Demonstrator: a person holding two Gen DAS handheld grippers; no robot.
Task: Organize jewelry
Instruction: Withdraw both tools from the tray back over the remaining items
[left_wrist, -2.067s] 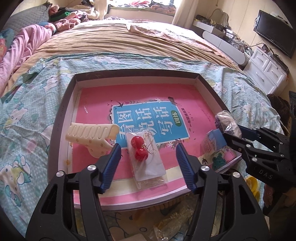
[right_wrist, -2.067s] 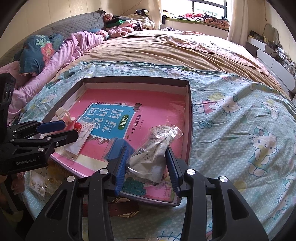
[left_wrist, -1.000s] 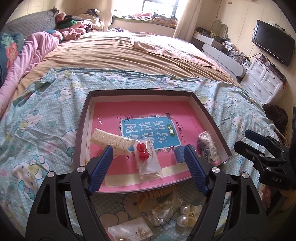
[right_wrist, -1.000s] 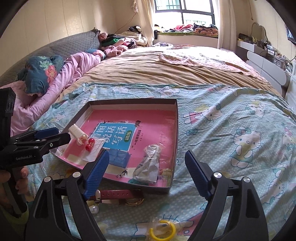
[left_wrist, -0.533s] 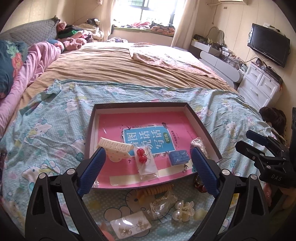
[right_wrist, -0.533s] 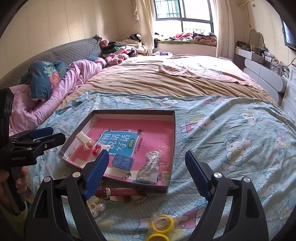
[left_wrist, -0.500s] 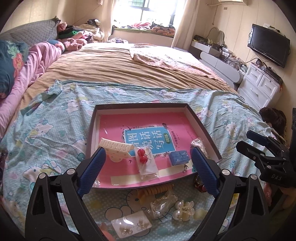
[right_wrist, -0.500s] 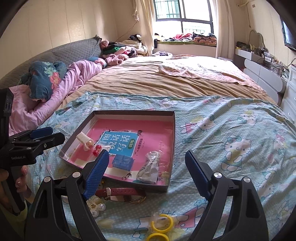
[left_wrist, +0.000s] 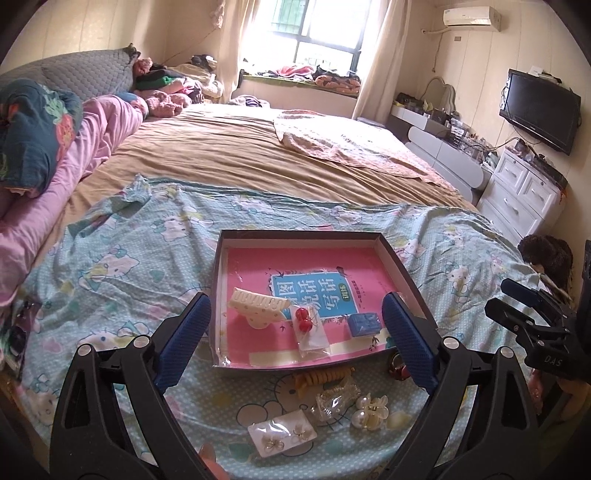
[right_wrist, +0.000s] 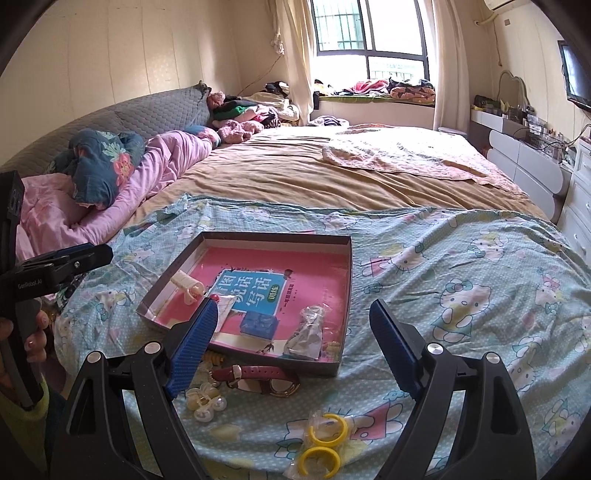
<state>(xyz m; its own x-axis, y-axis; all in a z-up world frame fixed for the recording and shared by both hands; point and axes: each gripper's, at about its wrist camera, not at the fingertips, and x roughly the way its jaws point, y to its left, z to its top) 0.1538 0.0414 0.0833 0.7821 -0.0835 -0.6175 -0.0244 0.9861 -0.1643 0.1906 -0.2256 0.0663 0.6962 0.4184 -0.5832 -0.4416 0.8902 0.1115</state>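
Note:
A dark shallow tray lined in pink lies on the bed and holds a cream hair claw, bagged red bead earrings, a blue box and a clear bag. Loose on the sheet before it are an earring card, pearl clips, a red-strap watch and bagged yellow rings. My left gripper and my right gripper are both open and empty, held back above the near items.
The tray sits on a Hello Kitty sheet over a wide bed. Pink bedding lies at the left. White drawers and a TV stand at the right.
Both grippers have drawn back and up from the tray. The right gripper let go of the clear bag, which now lies in the tray. Loose items in front of it came into view.

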